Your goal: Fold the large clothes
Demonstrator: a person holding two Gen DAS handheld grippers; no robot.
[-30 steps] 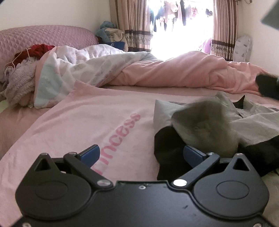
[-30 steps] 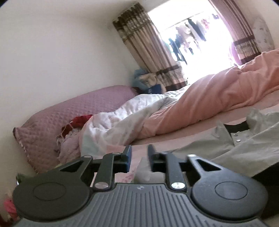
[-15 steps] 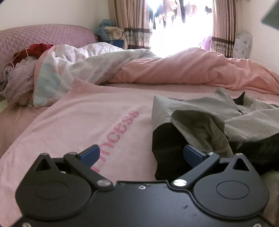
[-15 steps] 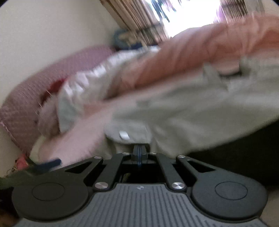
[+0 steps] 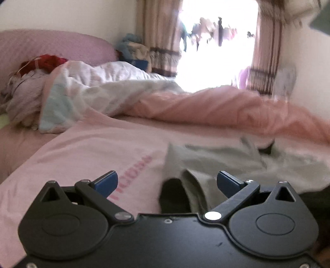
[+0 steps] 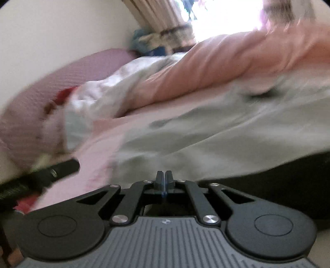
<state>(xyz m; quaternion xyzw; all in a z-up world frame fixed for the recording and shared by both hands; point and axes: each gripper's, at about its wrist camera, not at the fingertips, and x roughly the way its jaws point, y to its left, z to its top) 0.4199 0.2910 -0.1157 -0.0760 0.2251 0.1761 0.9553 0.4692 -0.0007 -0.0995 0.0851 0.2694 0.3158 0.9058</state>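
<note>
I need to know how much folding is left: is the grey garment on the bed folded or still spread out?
Not folded: the grey garment lies rumpled and loosely spread on the pink sheet, one flap turned over, no neat creases.

A bright window (image 5: 216,47) between striped curtains (image 5: 160,37) lights pale walls (image 5: 68,16).

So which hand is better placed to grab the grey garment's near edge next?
Left. The left tool is open with the grey garment just ahead; the right tool is shut.
</note>
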